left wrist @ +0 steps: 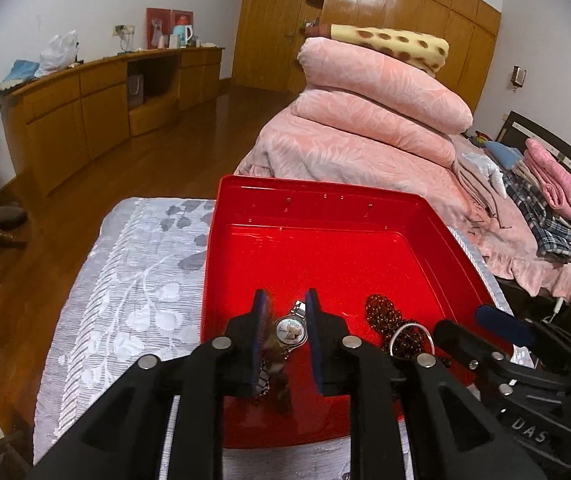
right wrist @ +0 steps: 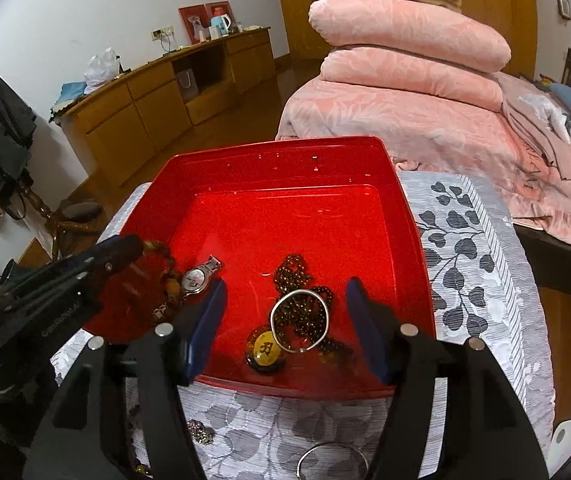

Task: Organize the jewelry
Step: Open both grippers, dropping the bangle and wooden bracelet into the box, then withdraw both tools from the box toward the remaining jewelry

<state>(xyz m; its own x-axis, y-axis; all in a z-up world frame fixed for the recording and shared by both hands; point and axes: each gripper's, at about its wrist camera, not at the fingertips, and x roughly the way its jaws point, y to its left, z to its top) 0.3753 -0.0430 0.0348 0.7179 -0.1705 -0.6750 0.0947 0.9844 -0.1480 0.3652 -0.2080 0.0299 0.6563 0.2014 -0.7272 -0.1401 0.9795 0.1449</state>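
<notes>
On the left, the left gripper point(left wrist: 285, 300) hangs low over the near-left part of the 1 red tray point(right wrist: 285, 148), its 2 blue-padded fingers point(left wrist: 260, 312) parted around 1 silver wristwatch point(left wrist: 291, 330). A brown bead bracelet point(left wrist: 273, 360) lies against the left pad, but whether anything is pinched cannot be told. In the right wrist view the watch lies on the tray floor beside that gripper's tip. Further right, 1 dark beaded necklace point(right wrist: 299, 280) is heaped in the tray with 1 silver bangle point(right wrist: 300, 320) resting on it and 1 yellow pendant point(right wrist: 265, 348) at its near edge. The right gripper point(right wrist: 285, 292) straddles this heap, fingers spread wide, holding nothing. In front of the tray, on the grey leaf-patterned cloth point(right wrist: 465, 260), lie 1 second bangle point(right wrist: 331, 458) and 1 small chain cluster point(right wrist: 199, 432).
</notes>
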